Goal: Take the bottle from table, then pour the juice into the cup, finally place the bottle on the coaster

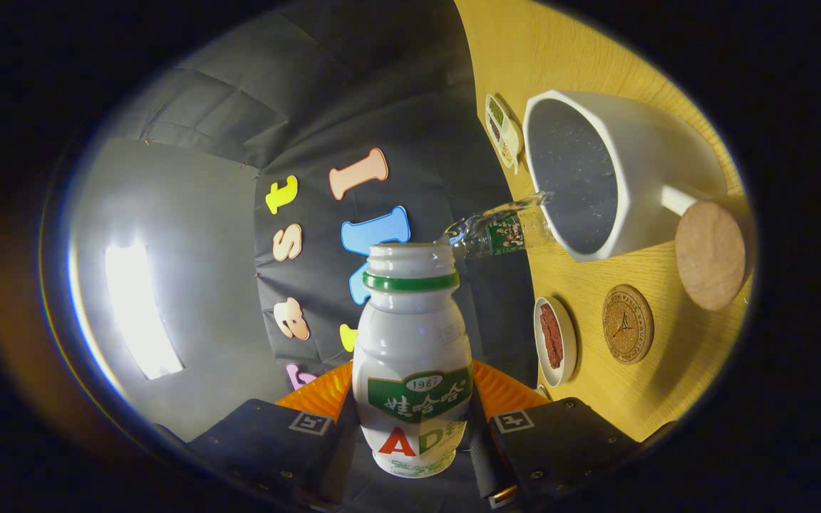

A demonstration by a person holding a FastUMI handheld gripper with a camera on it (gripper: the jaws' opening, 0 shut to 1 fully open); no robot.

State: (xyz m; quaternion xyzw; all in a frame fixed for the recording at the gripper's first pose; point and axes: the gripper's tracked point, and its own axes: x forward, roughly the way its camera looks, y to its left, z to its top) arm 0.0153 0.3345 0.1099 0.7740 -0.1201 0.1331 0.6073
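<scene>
Holding the gripper point(414, 427) clamped on the bottle point(412, 356), we tip both sideways so its open mouth faces the cup point(638, 164); the coaster point(628, 324) waits nearby.

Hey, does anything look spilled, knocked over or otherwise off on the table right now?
Nothing looks spilled. The gripper is shut on the open bottle. A clear plastic bottle lies toppled on the table, its end by the rim of the white cup. The coaster is bare.
</scene>
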